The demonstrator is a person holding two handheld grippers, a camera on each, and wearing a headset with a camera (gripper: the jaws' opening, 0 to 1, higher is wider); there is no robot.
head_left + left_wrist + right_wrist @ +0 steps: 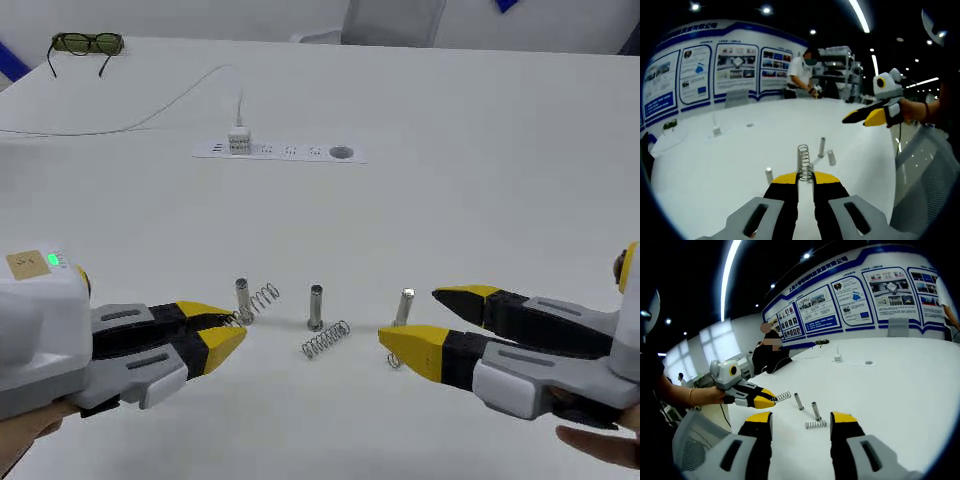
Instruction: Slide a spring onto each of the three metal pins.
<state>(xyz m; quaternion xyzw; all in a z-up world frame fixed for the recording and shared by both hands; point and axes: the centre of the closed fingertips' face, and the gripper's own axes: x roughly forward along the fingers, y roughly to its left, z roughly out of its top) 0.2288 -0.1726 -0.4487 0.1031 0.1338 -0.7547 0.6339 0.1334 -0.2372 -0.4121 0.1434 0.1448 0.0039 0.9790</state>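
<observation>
The fingers point(785, 179) of the left gripper point(804, 176) are closed on one end of a coiled silver wire spring point(803, 157), which is held just beside the leftmost short silver metal pin point(242, 294). The fingers point(842, 419) of the right gripper point(801, 417) are spread wide and nothing is gripped; in the head view the rightmost pin point(406, 303) is seen between them. All three pins stand upright on the white surface point(450, 200). A second spring point(325, 340) is laid flat near the middle pin point(316, 305). A third spring point(393, 358) is partly hidden by the right gripper's lower finger.
</observation>
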